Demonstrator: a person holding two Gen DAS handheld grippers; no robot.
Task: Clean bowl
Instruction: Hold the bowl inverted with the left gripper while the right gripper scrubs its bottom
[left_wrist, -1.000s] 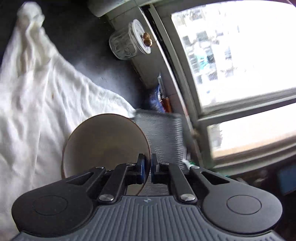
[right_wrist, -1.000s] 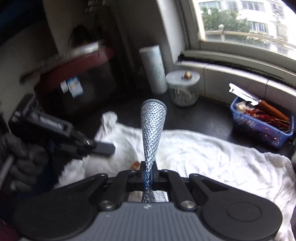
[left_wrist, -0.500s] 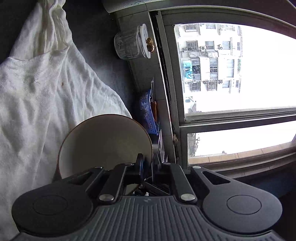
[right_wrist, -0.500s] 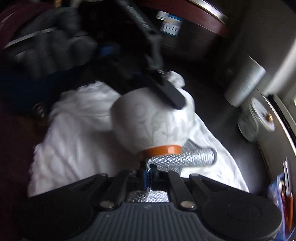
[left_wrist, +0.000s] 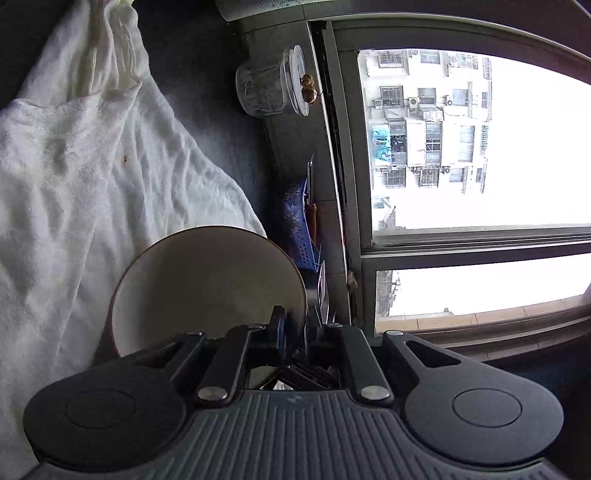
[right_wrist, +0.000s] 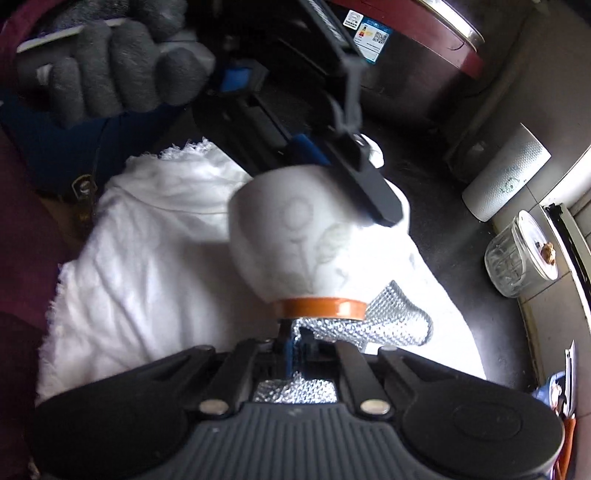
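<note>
The bowl (left_wrist: 207, 284) is white with a faint flower pattern and an orange foot ring; its pale inside faces the left wrist camera. My left gripper (left_wrist: 295, 325) is shut on the bowl's rim and holds it tilted on its side above the white towel (left_wrist: 92, 177). In the right wrist view the bowl (right_wrist: 295, 236) shows its outside, with the left gripper's finger (right_wrist: 365, 184) over its rim. My right gripper (right_wrist: 295, 341) is shut on a silver mesh scouring cloth (right_wrist: 391, 321), which presses against the bowl's orange foot ring (right_wrist: 319, 307).
A lidded glass jar (left_wrist: 273, 88) stands by the window sill, also in the right wrist view (right_wrist: 517, 254). A blue basket (left_wrist: 299, 225) sits near the window. A paper towel roll (right_wrist: 506, 181) stands on the dark counter. A gloved hand (right_wrist: 107, 62) grips the left gripper's handle.
My right gripper swung down and brought the mesh cloth under the bowl against its foot ring. The left gripper turned the bowl on its side, then held it almost still.
</note>
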